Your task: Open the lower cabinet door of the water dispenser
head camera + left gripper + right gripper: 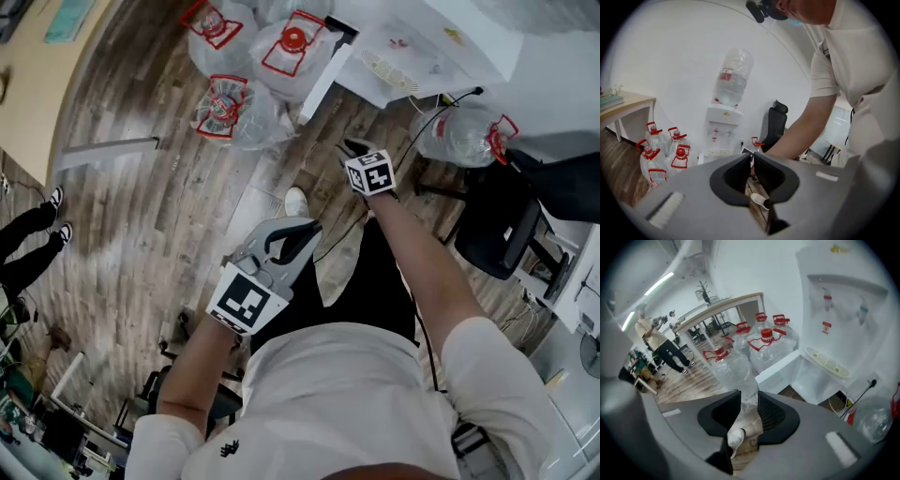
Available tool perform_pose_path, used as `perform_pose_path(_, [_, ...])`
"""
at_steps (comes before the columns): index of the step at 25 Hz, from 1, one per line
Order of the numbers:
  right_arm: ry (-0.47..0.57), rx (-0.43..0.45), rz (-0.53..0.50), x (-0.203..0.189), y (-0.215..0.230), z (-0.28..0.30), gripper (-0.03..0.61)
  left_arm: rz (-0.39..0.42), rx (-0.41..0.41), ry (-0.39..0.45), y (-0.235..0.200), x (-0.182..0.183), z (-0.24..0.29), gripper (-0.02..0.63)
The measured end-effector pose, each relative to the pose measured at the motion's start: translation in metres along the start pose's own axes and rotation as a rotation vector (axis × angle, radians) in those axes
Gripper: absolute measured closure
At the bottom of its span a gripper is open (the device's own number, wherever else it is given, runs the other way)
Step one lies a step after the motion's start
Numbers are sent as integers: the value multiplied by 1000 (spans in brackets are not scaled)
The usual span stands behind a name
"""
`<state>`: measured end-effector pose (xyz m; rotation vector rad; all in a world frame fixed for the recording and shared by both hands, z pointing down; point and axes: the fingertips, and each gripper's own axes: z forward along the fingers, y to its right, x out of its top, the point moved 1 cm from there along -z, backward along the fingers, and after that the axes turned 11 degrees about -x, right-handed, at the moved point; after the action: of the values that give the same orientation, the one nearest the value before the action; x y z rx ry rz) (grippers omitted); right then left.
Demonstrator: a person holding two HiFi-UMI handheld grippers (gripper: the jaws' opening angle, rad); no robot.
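- Since the lower cabinet door (780, 367) of the water dispenser (843, 310) is already standing swung out (a white interior is being shown beneath the drip tray (829, 363)), the opening step is being judged as done.
- The right gripper (749, 397) is being held released, jaws apart with nothing between them. The left gripper (752, 157) is being held clenched on nothing. Both are well apart from the door.
- No further pull is being called for, only a clear retreat at most.
- No writing is being made out: the red label on the upturned bottle (733, 77) and the red tag (826, 327) under the tap are too small.
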<state>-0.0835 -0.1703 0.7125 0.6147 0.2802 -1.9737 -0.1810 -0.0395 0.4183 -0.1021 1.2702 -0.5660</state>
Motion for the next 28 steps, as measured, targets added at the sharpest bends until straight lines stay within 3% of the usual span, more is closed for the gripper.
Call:
perform_pose_path(3, [39, 56, -116, -11, -11, -64, 483, 34, -28, -17, 21, 10, 3, 557])
perform_pose_path(7, [109, 130, -199, -29, -23, -154, 520, 69, -11, -49, 50, 20, 9, 557])
perform_pose_path(13, [245, 165, -175, -56, -24, -289, 543, 119, 21, -84, 108, 32, 26, 557])
perform_pose_path(19, [358, 171, -151, -90, -12, -402, 552, 150, 56, -65, 179, 48, 48, 557])
perform_pose_path(28, [438, 131, -191, -146, 9, -508, 569, 163, 59, -59, 279, 38, 86, 557])
